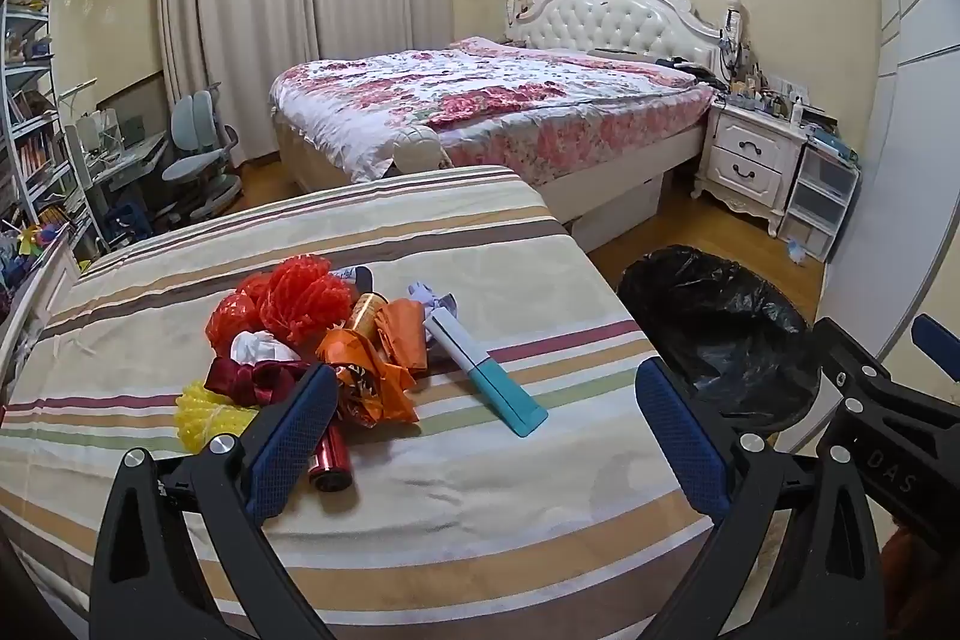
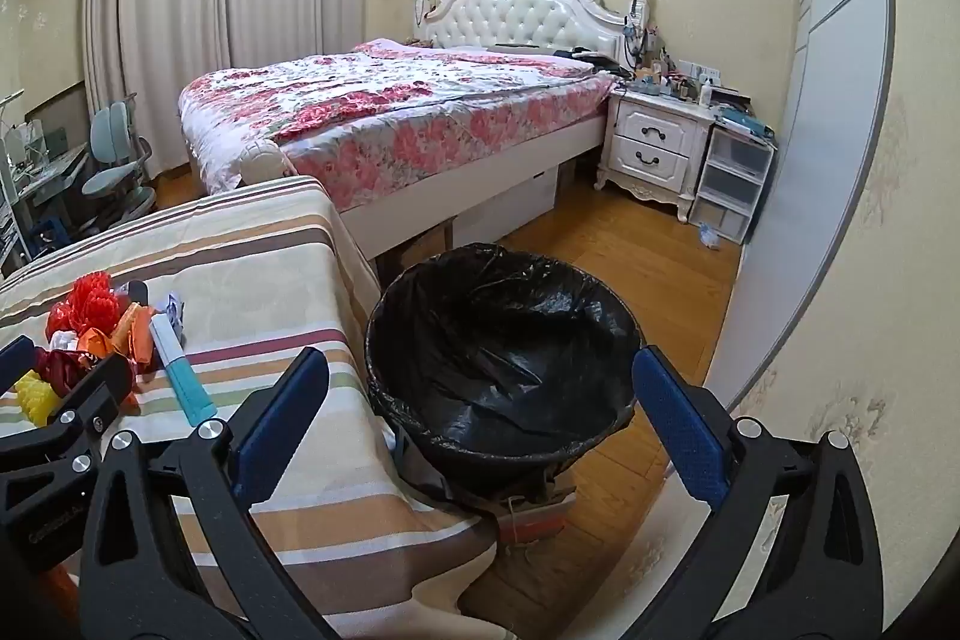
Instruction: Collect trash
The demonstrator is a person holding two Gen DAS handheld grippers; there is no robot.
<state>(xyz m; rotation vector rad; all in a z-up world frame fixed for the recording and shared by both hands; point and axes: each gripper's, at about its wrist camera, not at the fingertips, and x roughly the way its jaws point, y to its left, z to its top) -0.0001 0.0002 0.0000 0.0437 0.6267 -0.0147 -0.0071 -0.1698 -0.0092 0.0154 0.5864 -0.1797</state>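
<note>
A pile of trash lies on the striped table (image 1: 456, 508): red mesh (image 1: 303, 301), orange wrappers (image 1: 372, 370), yellow foam net (image 1: 204, 415), a dark red ribbon (image 1: 246, 379), a red can (image 1: 327, 466), crumpled paper (image 1: 432, 307) and a white-and-teal box (image 1: 486, 373). My left gripper (image 1: 486, 400) is open and empty, just in front of the pile. My right gripper (image 2: 480, 388) is open and empty, above the near rim of the black-lined trash bin (image 2: 504, 340), right of the table. The pile (image 2: 90, 322) and box (image 2: 180, 370) show at left in the right wrist view.
A floral bed (image 1: 492, 100) stands behind the table, a white nightstand (image 1: 750, 154) and plastic drawers (image 1: 822, 196) to its right. A desk, chair (image 1: 192, 154) and shelves fill the left. A wardrobe (image 2: 840, 160) stands right of the bin. Wooden floor surrounds the bin.
</note>
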